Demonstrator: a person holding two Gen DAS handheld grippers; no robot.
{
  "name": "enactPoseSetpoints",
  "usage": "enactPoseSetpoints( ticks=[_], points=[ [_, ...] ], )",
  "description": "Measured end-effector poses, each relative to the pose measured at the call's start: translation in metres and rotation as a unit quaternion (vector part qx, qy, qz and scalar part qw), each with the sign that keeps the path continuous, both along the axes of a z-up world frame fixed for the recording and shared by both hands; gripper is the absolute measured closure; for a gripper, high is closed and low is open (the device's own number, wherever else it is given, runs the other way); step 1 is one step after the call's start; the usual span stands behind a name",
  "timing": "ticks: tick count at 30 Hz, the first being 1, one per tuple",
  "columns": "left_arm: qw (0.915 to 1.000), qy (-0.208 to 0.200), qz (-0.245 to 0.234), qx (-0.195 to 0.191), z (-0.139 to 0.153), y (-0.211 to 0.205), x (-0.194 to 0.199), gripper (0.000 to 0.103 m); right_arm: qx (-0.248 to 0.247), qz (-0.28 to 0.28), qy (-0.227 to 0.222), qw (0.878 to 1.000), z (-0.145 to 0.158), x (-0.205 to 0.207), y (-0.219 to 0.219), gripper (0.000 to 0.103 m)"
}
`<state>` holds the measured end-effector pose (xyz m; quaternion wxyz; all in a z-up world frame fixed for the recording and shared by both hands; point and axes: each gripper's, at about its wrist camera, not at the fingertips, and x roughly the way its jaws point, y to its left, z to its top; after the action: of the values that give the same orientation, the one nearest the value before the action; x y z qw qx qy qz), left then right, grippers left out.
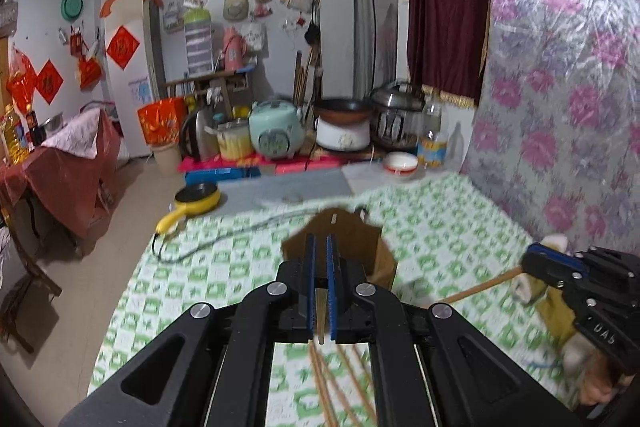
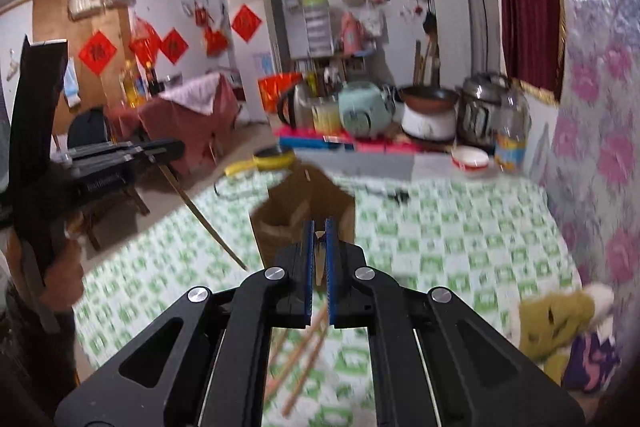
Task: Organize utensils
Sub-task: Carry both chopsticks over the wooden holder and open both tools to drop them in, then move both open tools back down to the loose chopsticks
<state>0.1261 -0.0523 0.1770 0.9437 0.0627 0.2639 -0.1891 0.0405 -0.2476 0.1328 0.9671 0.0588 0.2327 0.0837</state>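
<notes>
My left gripper (image 1: 321, 239) is shut, its blue pads pinching a wooden chopstick (image 1: 321, 319) that points back toward the camera. Just past its tips stands an open brown cardboard box (image 1: 344, 231) on the green-checked tablecloth (image 1: 440, 219). Several more chopsticks (image 1: 340, 383) lie on the cloth under the gripper. At the right, my right gripper (image 1: 531, 259) holds a chopstick (image 1: 480, 285) slanting down to the left. In the right wrist view the right gripper (image 2: 319, 227) is shut on its chopstick (image 2: 310, 343), with the box (image 2: 316, 195) ahead. The left gripper (image 2: 172, 148) at the left carries a chopstick (image 2: 208, 223) hanging down.
A yellow pan (image 1: 198, 199) and a black cable (image 1: 224, 235) lie at the table's far left. A white bowl (image 1: 400, 163), a bottle (image 1: 432, 143) and cookers (image 1: 276, 135) stand at the back. An olive plush toy (image 2: 556, 319) lies by the flowered wall at right.
</notes>
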Motion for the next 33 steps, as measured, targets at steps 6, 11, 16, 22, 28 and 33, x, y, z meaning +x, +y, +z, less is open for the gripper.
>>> enactPoseSetpoints(
  ticks=[6,11,16,22,28,33],
  points=[
    [0.9994,-0.027,0.013,-0.014,0.023,-0.014,0.018,0.097,0.008,-0.019,-0.043,0.999,0.033,0.031,0.007,0.097],
    [0.9985,-0.029,0.043,-0.018,0.017,-0.02,0.049,0.097,0.017,-0.022,-0.017,0.999,0.02,0.065,0.01,0.097],
    [0.9983,-0.007,0.058,-0.009,-0.009,-0.025,0.082,0.097,0.011,-0.023,0.005,1.0,0.001,0.086,0.01,0.097],
    [0.9967,0.04,0.06,-0.037,-0.049,-0.008,0.1,0.053,-0.004,-0.023,0.043,0.999,-0.024,0.11,0.015,0.092],
    [0.9954,0.052,0.064,-0.049,-0.06,0.004,0.1,0.041,-0.004,-0.018,0.045,0.999,-0.026,0.11,0.021,0.09],
    [0.9963,0.03,0.073,-0.034,-0.061,0.003,0.088,0.029,0.001,-0.018,0.032,0.999,-0.019,0.099,0.02,0.083]
  ],
)
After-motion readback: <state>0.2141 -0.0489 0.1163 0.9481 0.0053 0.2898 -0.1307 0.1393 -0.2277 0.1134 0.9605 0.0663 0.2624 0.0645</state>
